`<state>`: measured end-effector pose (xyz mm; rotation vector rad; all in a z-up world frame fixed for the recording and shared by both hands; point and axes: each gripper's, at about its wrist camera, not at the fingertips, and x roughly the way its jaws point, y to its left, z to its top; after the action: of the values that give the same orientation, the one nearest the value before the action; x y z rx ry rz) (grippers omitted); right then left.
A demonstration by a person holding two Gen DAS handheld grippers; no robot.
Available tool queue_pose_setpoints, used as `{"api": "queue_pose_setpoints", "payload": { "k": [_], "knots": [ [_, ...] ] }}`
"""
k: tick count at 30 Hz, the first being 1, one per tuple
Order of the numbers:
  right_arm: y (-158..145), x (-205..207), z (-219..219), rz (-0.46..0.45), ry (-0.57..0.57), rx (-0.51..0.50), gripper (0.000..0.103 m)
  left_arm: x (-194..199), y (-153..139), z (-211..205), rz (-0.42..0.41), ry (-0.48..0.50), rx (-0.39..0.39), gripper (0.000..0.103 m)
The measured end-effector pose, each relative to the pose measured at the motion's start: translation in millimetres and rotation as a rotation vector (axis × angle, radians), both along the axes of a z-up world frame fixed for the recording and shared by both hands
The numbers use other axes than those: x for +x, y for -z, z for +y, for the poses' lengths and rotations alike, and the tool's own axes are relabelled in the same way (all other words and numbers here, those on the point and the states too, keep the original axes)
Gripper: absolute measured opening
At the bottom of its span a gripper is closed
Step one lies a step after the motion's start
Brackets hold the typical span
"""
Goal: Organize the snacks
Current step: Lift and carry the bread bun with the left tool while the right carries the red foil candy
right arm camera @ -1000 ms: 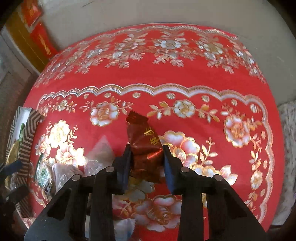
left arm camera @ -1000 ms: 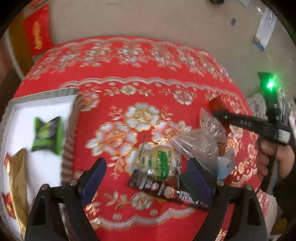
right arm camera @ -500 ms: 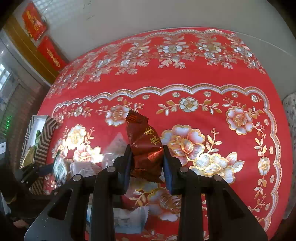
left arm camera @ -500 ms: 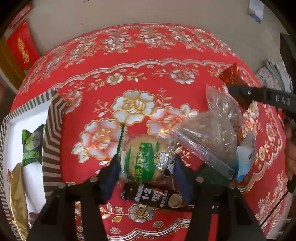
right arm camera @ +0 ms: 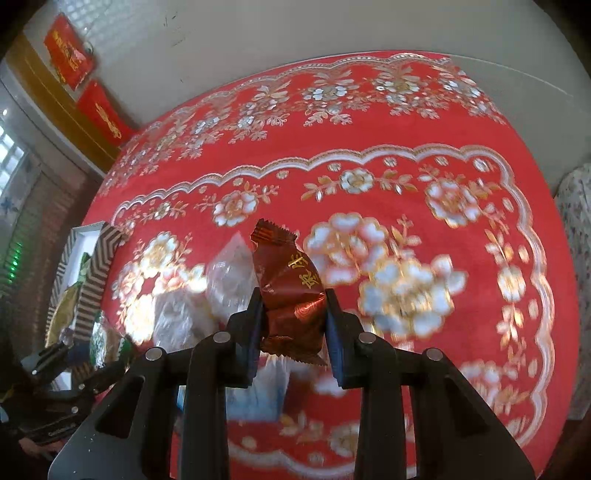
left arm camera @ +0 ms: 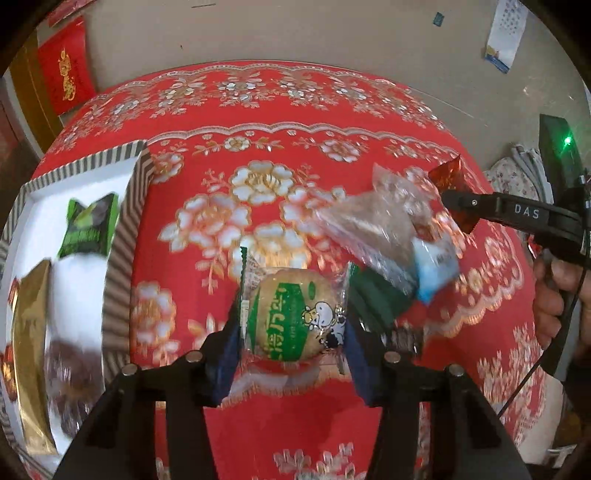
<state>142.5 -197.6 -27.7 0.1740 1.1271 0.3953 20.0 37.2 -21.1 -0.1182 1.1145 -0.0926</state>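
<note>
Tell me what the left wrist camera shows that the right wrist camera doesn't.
Only the left wrist view shows the left gripper closed on the green-printed cake packet, its jaws having just closed in, and the box's contents clearly: a green packet and a gold pouch.

Only the right wrist view shows the right gripper pinching the red candy wrapper from both sides.

Both show the red floral tablecloth, the striped box and the clear plastic bags.

Below me spreads my red flowered tablecloth (left arm camera: pixel 280 122), reaching a pale wall (left arm camera: pixel 258 33). Red paper banners (right arm camera: pixel 99 110) hang at my left, a calendar (left arm camera: pixel 504 35) at right.
</note>
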Motion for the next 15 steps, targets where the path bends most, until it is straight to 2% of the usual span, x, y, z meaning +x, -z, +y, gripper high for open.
{"api": "queue_pose_setpoints", "payload": {
  "k": [4, 8, 15],
  "knots": [
    [-6, -31, -13, 0.008, 0.016, 0.061, 0.029, -30, -3, -7, -0.021, 0.001, 0.06, 0.054],
    [-5, -58, -20, 0.03, 0.009, 0.107, 0.029, -42, -5, -14, -0.021, -0.015, 0.099, 0.054],
    [-12, -88, -16, 0.025, -0.026, 0.129, 0.029, -52, -9, -21, -0.015, -0.048, 0.116, 0.054]
  ]
}}
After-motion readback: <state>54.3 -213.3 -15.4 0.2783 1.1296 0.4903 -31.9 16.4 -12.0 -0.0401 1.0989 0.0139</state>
